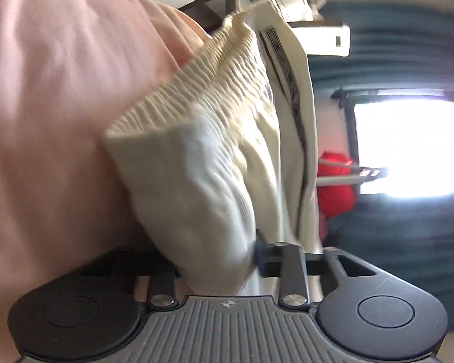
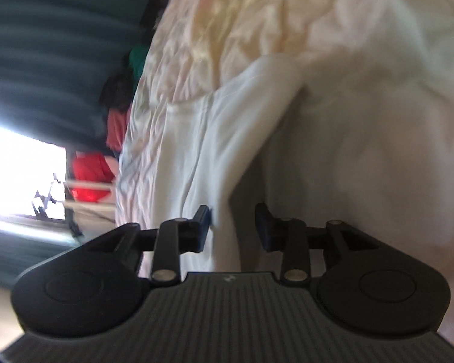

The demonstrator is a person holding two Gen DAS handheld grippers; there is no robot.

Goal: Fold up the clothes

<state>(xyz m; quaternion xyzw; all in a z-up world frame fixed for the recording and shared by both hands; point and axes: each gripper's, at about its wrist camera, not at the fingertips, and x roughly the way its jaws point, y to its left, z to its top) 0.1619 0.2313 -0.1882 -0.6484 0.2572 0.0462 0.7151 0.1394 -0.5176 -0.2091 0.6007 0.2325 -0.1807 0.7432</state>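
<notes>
Left gripper: fingers clamped on a cream ribbed-knit garment, bunched between them and draped over the left finger; only the right pad visible. Garment lies against pink bedding. Frame blurred.

Right gripper: fingers apart; a fold of white cloth runs down between them, touching the left pad, clear of the right one. Behind: teal curtain, bright window, red item
</notes>
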